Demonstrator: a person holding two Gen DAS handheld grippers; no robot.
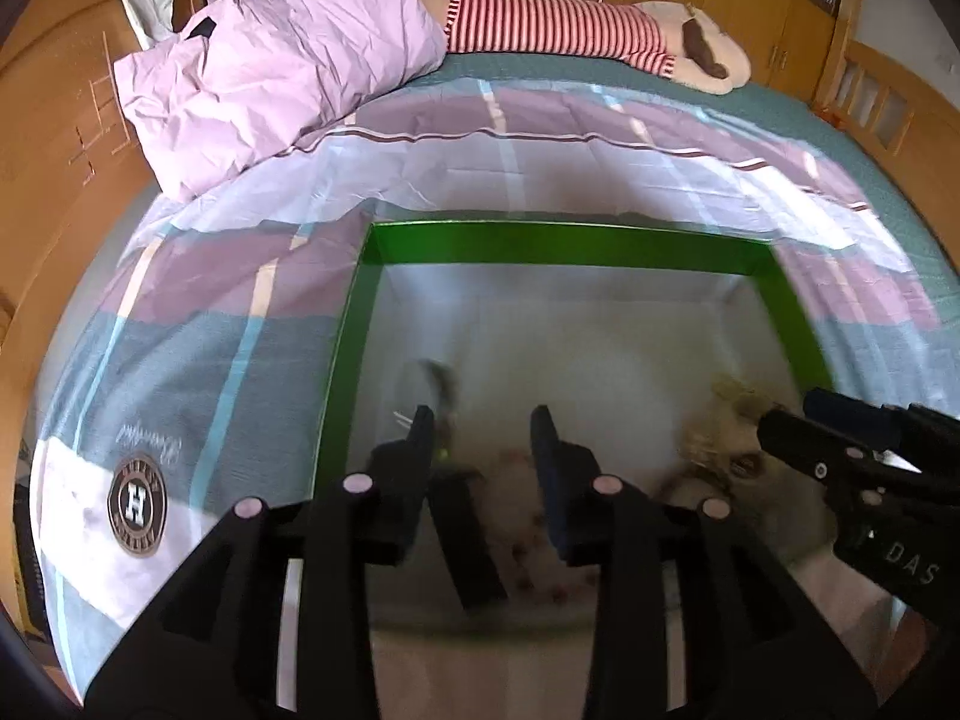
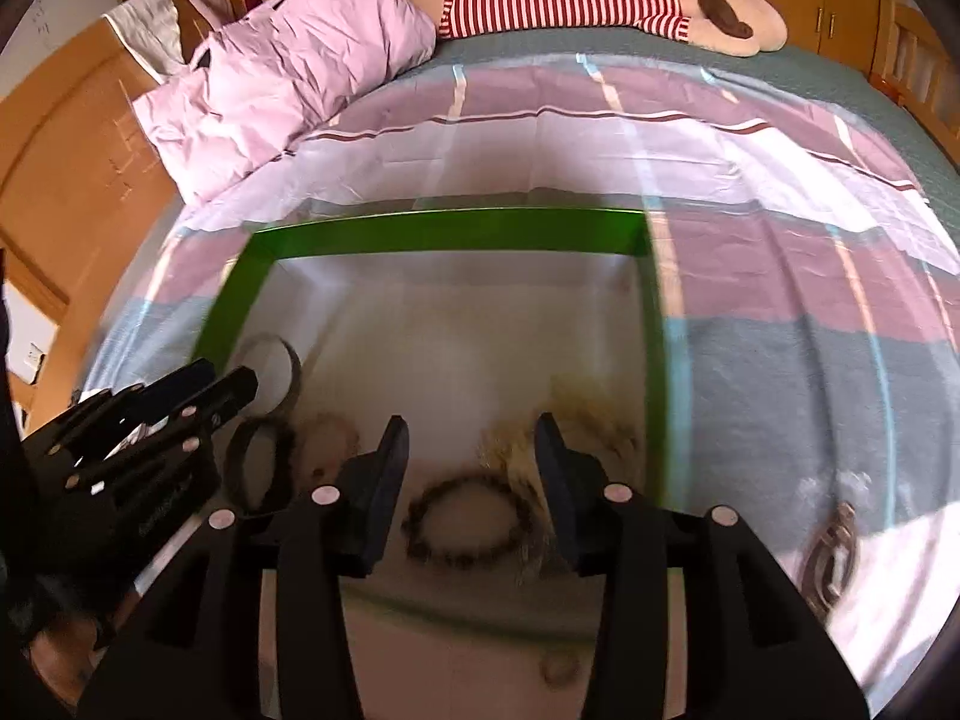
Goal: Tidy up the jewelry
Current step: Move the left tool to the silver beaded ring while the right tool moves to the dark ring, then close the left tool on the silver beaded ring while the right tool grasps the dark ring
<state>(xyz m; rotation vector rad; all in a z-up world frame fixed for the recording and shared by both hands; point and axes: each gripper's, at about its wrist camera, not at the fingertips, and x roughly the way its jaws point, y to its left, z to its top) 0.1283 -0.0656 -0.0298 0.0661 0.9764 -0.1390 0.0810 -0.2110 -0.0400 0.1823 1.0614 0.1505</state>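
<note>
One shallow rectangular box with green walls and a pale floor is seen lying on the bed, and the jewelry is gathered on its floor. Counted in the right wrist view: one dark beaded bracelet, laid in a closed ring near the front of the box; two dark band-like rings, a larger one toward the left wall and a smaller one just in front of it; one pale golden heap of chain or fibre by the right wall, its detail too blurred to be told. The bracelet's beads are small, brownish and evenly strung. The right gripper is held over the box with its two black fingers apart; the bracelet lies below the gap, untouched by the pads. The left gripper is likewise held over the box floor, fingers apart, nothing pressed between them; a blurred dark loop is seen just beyond its left finger. Outside the box, one dark metallic piece rests on the striped pink, white and grey-blue sheet. Farther back are noted one crumpled lilac pillow and one plush toy in a red-and-white striped shirt.
</note>
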